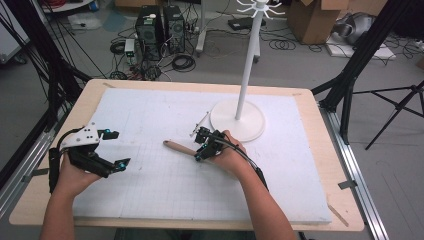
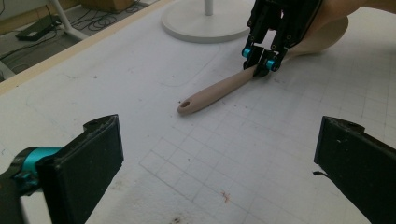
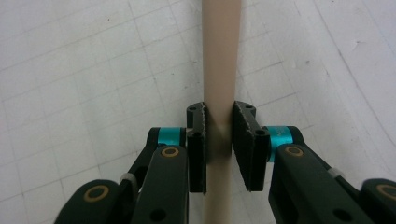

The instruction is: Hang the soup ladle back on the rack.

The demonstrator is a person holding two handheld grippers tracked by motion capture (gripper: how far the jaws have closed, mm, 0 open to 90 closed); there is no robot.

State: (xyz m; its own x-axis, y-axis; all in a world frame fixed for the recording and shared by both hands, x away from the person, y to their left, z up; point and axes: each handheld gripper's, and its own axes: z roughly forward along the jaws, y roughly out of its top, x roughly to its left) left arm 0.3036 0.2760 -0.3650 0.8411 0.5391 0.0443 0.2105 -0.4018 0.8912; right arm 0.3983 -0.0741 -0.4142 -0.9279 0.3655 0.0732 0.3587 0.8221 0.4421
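The grasp looks made and the lifting is yet to come: the right gripper [image 3: 219,140] has its jaws pressed against both sides of the wooden spoon [image 2: 219,91], which lies flat on the white mat [image 1: 150,115] just in front of the stand [image 1: 237,120]. The spoon is pale, smooth wood with a hole at its handle end. The left gripper [image 1: 116,148] waits wide open with nothing in it, well to the left of the stand.

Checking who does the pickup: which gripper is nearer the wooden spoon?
Right. The right gripper has its jaws on either side of the wooden spoon handle, touching it. The left gripper hangs open, apart from it, off its handle end.
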